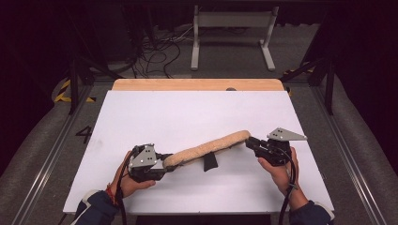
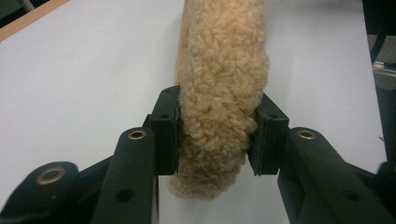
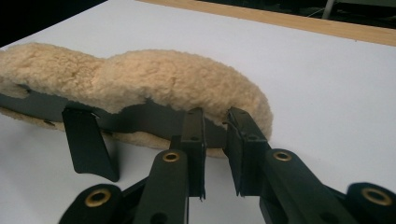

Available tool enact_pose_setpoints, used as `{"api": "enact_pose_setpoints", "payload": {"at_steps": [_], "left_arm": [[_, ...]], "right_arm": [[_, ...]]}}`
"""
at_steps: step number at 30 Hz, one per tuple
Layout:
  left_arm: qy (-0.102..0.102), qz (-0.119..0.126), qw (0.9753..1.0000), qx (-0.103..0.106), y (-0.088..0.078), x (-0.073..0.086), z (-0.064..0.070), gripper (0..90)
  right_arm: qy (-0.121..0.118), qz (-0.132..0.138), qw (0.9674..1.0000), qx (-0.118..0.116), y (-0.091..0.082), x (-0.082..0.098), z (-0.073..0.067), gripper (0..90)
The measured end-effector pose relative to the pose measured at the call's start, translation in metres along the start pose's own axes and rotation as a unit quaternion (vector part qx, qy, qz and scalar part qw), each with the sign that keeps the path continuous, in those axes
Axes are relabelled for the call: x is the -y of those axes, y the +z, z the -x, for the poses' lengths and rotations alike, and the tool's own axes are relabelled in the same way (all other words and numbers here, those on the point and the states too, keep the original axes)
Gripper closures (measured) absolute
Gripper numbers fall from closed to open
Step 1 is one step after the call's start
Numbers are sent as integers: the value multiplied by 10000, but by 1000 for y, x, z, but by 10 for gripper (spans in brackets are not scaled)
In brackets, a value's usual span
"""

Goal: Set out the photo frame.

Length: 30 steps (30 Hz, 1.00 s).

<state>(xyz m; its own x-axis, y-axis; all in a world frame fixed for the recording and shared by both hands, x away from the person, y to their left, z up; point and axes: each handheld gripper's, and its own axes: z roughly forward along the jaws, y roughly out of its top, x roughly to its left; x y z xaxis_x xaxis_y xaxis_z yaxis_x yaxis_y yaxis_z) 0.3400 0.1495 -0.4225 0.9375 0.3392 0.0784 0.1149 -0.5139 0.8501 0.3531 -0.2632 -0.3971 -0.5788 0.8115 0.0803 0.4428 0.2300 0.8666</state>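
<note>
A long tan fleece pad (image 1: 211,147) with a dark lining lies across the white table top (image 1: 187,112), slanting up from left to right. A black flap (image 1: 210,161) hangs from its underside. My left gripper (image 1: 168,164) is shut on the pad's left end. In the left gripper view the fleece pad (image 2: 219,93) bulges between the two pads of my left gripper (image 2: 217,135). My right gripper (image 1: 248,142) meets the pad's right end. In the right gripper view its jaws (image 3: 215,126) stand nearly together on the lined edge of the fleece pad (image 3: 163,79), with the black flap (image 3: 88,144) at the left.
A wooden strip (image 1: 197,84) borders the table's far edge. Beyond it on the floor stand a white metal frame (image 1: 232,28) and loose cables (image 1: 159,51). Metal rails run along both sides of the table.
</note>
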Motion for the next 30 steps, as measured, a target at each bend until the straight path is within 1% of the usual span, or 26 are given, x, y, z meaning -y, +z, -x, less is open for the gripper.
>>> {"api": "enact_pose_setpoints", "payload": {"at_steps": [1, 3, 5, 6, 8, 9, 12, 14, 16, 17, 20, 24, 27, 30], "left_arm": [[14, -4, 10000, 7, 0, 0, 1, 614], [33, -11, 10000, -3, 0, -1, 2, 615], [13, -1, 10000, 11, 0, -1, 3, 616], [14, -3, 10000, 36, 0, -1, 3, 616], [42, -11, 10000, 68, 1, -1, 4, 617], [52, -12, 10000, 68, 1, -1, 5, 618], [63, -16, 10000, 46, 1, -2, 8, 620], [77, -26, 10000, 22, 1, -2, 11, 625], [82, -17, 10000, 52, 2, -3, 16, 628], [82, -17, 10000, 52, 2, -3, 16, 630], [171, -40, 9997, 145, 3, -5, 22, 633], [180, -23, 9995, 269, 6, -6, 26, 638], [219, -26, 9993, 318, 8, -7, 30, 641], [199, -1, 9991, 366, 10, -8, 32, 642]], "right_arm": [[-22, -2, 10000, -43, 0, 0, -2, 829], [-167, 21, 9997, -191, 1, 0, -9, 900], [-260, 5, 9990, -374, 3, -1, -17, 900], [-308, 12, 9986, -420, 4, -2, -22, 900], [-311, 33, 9981, -537, 7, -3, -31, 899], [-323, 4, 9979, -569, 10, -4, -35, 891], [-336, -53, 9980, -532, 17, -5, -42, 882], [-328, -25, 9983, -475, 20, -6, -42, 898], [-282, -2, 9987, -425, 21, -6, -42, 900], [-282, -2, 9987, -425, 21, -6, -42, 900], [-283, -32, 9988, -406, 24, -7, -41, 900], [-255, -23, 9989, -393, 27, -9, -39, 900], [-247, -15, 9988, -419, 31, -10, -37, 900], [-221, -22, 9988, -431, 34, -12, -35, 900]]}}
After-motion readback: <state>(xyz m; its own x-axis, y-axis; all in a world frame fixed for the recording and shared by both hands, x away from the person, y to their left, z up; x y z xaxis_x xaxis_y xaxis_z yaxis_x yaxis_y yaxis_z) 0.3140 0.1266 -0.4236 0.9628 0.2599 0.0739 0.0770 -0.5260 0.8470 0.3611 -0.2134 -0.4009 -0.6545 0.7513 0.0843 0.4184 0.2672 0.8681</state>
